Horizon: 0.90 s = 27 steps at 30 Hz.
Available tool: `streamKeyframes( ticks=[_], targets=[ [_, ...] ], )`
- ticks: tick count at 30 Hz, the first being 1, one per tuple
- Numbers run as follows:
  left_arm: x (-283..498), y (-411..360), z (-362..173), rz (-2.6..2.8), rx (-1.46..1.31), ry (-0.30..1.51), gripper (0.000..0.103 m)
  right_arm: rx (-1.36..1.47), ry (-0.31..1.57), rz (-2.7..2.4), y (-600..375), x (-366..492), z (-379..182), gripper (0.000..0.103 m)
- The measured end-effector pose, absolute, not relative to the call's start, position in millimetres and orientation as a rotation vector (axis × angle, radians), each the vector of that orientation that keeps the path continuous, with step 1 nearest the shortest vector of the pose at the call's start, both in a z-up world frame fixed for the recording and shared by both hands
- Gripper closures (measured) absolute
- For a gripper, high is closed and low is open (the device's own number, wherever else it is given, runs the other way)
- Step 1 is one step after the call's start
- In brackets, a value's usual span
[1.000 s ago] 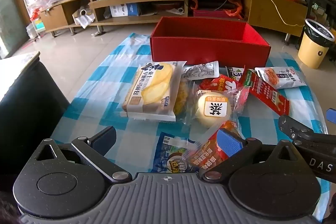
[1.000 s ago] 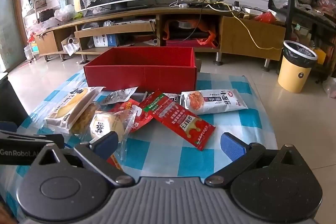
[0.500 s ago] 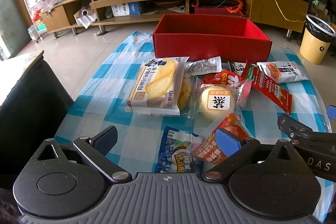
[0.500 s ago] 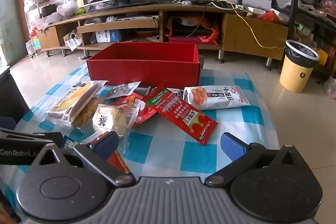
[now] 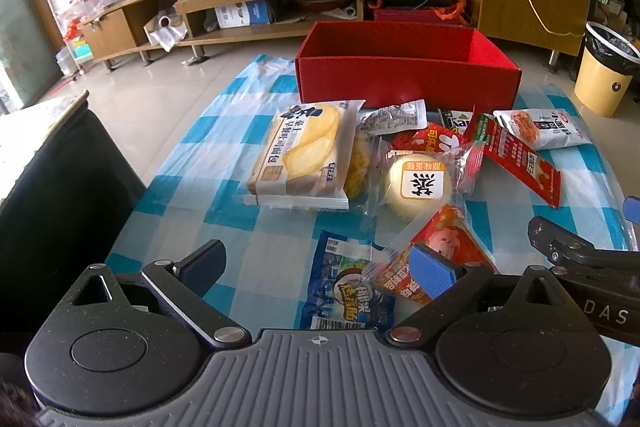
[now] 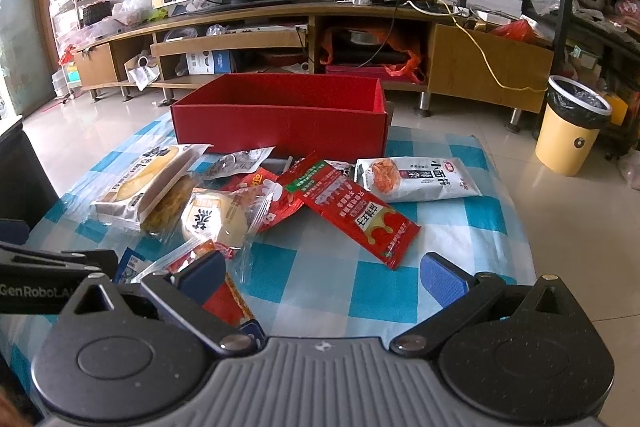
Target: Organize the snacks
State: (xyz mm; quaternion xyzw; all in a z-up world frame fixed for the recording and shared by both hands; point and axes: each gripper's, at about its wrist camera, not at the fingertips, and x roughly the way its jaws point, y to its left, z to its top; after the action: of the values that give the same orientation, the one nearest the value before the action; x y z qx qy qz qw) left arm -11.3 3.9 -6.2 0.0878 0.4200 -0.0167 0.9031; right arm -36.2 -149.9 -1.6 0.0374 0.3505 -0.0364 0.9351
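Bare cloth (image 6: 472, 227) beside snacks (image 6: 352, 215)

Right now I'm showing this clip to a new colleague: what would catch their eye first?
Probably the red box, open-topped, at the far end of the blue-checked cloth. Next, the jumble of snack packets in front of it: a sliced-bread pack on the left of the heap, a round bun in clear wrap in the middle, and a long red sachet towards the right.

Bright daylight from the left — sharp focus, edges bowed by fisheye.
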Motion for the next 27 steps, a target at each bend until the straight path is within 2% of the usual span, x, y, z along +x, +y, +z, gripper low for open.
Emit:
streamKeyframes(
  ticks=[27],
  targets=[
    [-12.3, 5.6, -8.3, -0.033, 0.181, 0.872, 0.005, 0.078, 0.728, -0.067, -148.5, -34.7, -5.0, 0.002]
  ],
)
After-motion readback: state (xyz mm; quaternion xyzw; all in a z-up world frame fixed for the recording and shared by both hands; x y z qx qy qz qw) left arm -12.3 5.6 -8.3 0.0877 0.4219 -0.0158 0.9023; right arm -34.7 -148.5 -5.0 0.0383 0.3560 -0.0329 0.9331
